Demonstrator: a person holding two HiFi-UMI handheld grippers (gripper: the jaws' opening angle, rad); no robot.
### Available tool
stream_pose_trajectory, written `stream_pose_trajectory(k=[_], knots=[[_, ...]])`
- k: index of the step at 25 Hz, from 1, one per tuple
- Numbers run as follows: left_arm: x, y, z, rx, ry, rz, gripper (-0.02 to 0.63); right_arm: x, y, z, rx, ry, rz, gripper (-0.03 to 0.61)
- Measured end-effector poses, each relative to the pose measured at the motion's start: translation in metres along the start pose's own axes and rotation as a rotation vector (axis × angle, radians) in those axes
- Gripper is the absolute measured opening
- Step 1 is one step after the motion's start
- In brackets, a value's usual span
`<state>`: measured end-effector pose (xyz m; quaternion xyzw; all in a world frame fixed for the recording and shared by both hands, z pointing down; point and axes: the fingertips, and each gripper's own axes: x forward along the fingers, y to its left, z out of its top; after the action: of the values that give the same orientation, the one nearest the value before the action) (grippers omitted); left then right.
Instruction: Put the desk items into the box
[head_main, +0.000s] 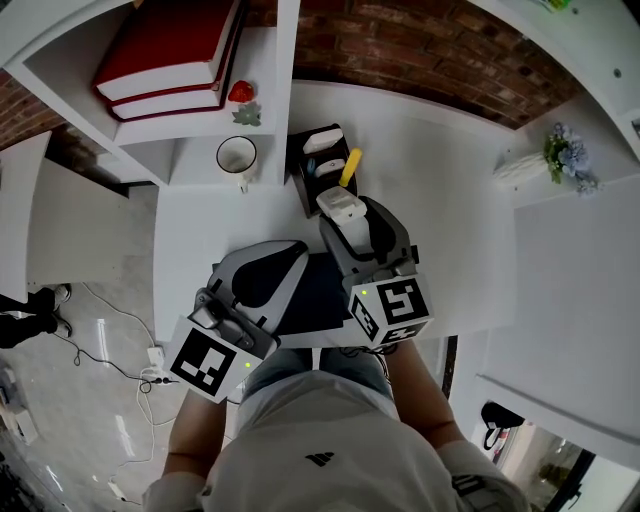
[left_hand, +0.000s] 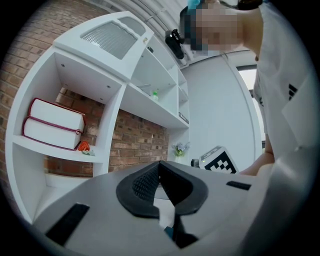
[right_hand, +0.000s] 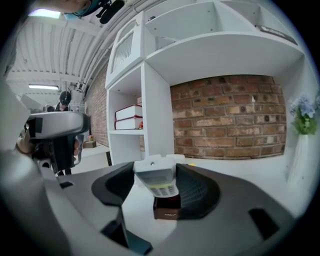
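A dark brown box (head_main: 300, 186) stands open on the white desk (head_main: 450, 230), with a white item (head_main: 322, 142) and a yellow item (head_main: 350, 165) inside. My right gripper (head_main: 343, 208) is shut on a white device with small buttons (right_hand: 156, 181), held just in front of and above the box (right_hand: 166, 208). My left gripper (head_main: 288, 252) hangs lower left over a dark mat (head_main: 312, 292), jaws shut with nothing between them. In the left gripper view its black pads (left_hand: 145, 184) meet at the tip.
A white mug (head_main: 237, 156) stands left of the box, by the shelf unit with red books (head_main: 170, 50) and a strawberry ornament (head_main: 241, 92). A vase of flowers (head_main: 565, 155) lies at the far right. The brick wall (head_main: 420, 45) backs the desk.
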<state>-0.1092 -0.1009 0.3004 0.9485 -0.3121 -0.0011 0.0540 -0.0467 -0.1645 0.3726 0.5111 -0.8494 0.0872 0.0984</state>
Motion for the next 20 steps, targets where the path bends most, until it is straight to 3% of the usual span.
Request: stream_pose_trajectory(k=[20], knots=[[0.025,-0.079,0.011,0.023,-0.039,0.178,0.011,-0.077,-0.021,0.018,-0.035,-0.046,0.219,0.261]])
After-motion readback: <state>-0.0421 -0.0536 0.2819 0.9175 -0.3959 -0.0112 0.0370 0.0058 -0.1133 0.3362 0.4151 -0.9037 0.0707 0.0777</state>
